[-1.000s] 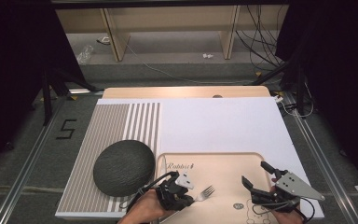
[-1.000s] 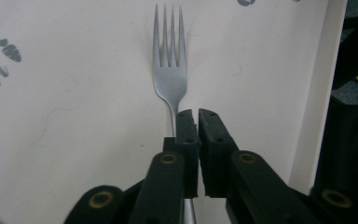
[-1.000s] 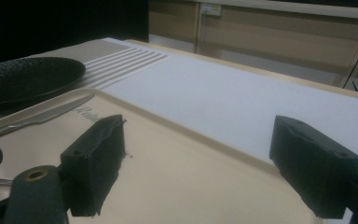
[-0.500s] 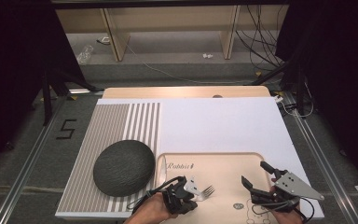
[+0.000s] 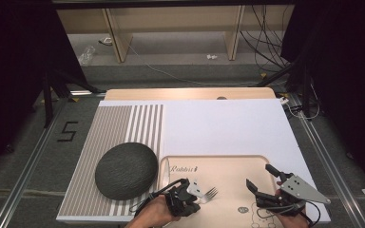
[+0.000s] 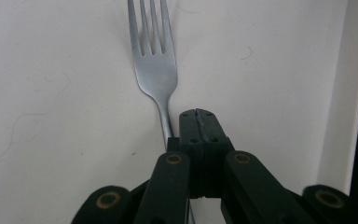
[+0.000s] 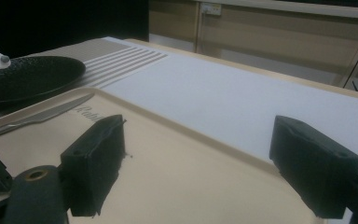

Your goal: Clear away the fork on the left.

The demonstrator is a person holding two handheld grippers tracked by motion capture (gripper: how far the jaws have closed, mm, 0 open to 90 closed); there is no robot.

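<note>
Beige and shallow, the tray (image 5: 228,164) sits at the near edge of a white mat (image 5: 218,126), with wooden shelving and loose cables behind. In the left gripper view the left gripper (image 6: 198,122) has its jaws pressed together right beside the neck of a silver fork (image 6: 154,70); whether they pinch the handle below cannot be told. From the high view the fork (image 5: 211,193) lies on the tray with its tines pointing toward the right gripper (image 5: 264,179), whose jaws stand spread wide with nothing between them. The right gripper view adds a knife (image 7: 42,114) lying along the tray's far rim, hard to make out from above, and the dark round plate (image 7: 28,77) beyond it on the striped placemat (image 5: 123,123)
</note>
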